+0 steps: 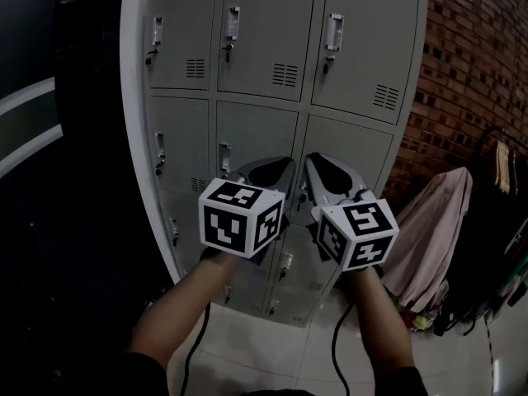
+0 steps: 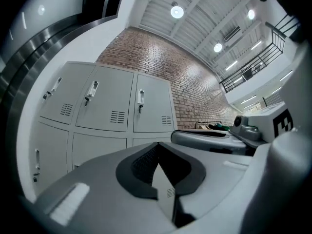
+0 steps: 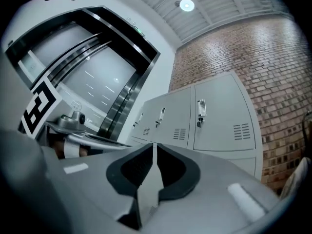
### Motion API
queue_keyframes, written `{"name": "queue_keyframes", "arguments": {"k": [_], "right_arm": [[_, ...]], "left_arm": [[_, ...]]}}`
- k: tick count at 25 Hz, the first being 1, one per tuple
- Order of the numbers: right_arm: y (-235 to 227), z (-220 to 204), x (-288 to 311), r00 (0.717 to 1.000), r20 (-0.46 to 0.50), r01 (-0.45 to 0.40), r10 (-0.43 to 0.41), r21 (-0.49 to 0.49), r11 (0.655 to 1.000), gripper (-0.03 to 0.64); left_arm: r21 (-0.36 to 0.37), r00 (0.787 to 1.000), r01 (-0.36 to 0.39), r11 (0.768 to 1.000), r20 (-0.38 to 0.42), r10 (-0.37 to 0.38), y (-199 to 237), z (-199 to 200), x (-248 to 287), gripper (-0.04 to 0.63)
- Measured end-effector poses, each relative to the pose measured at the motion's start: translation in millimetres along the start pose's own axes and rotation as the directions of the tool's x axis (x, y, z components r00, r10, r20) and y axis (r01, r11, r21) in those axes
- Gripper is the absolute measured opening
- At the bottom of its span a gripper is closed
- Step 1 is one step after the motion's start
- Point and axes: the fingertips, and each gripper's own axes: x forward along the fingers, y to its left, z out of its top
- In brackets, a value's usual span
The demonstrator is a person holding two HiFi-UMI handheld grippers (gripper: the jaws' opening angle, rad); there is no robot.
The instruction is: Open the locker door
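At far left of the head view, a dark wall [image 1: 49, 180] carries pale curved bands; they may be the side of an escalator, but that part is too dim to be sure. Next to it stands the grey locker bank [image 1: 264, 122], three columns wide. Every locker door [image 1: 264, 44] that shows is shut flush, each with a small latch handle [image 1: 233, 25] near its left edge and a louvred vent low on its right side.

Both grippers are held up in front of the middle rows, side by side and close together, pointing at the lockers but apart from them. The left gripper [image 1: 285, 163], on the person's left forearm [image 1: 177, 312], is clenched on nothing. In its own view, the left gripper [image 2: 157, 144] has tips that meet, with only locker panels beyond them. The right gripper [image 1: 312, 160] is likewise closed and empty. The right gripper view shows its jaws drawn together to a thin slit at the tips [image 3: 153, 145], in front of the top row of doors.

Right of the lockers is a red brick wall [image 1: 470, 73]. A pink garment [image 1: 433, 238] hangs beside it over the pale tiled floor [image 1: 264, 353].
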Motion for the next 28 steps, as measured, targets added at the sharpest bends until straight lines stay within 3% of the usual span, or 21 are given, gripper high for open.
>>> {"name": "queue_keyframes", "arguments": {"k": [8,17,22,28], "right_arm": [[-47.7,48.2,42.9,1.000,0.025,0.019,-0.018,-0.032,0.999,0.021],[-102.3,66.1,96.5,0.999,0.044,0.019,-0.018,-0.023,1.000,0.042],[-133.4,70.1,134.1,0.999,0.034,0.007,-0.006,-0.022,1.000,0.081],[-166.6,78.4,172.4,0.999,0.033,0.010,-0.008,-0.044,0.999,0.098]], "left_arm": [[0.017,0.997,0.076,0.997,0.013,-0.076,15.4,48.4,39.8,0.006],[0.037,0.994,0.091,0.995,0.048,-0.093,40.1,61.1,84.8,0.006],[0.035,0.985,0.138,0.990,0.095,-0.141,54.1,75.0,112.4,0.006],[0.046,0.984,0.150,0.988,0.094,-0.154,68.7,74.3,141.1,0.006]]}}
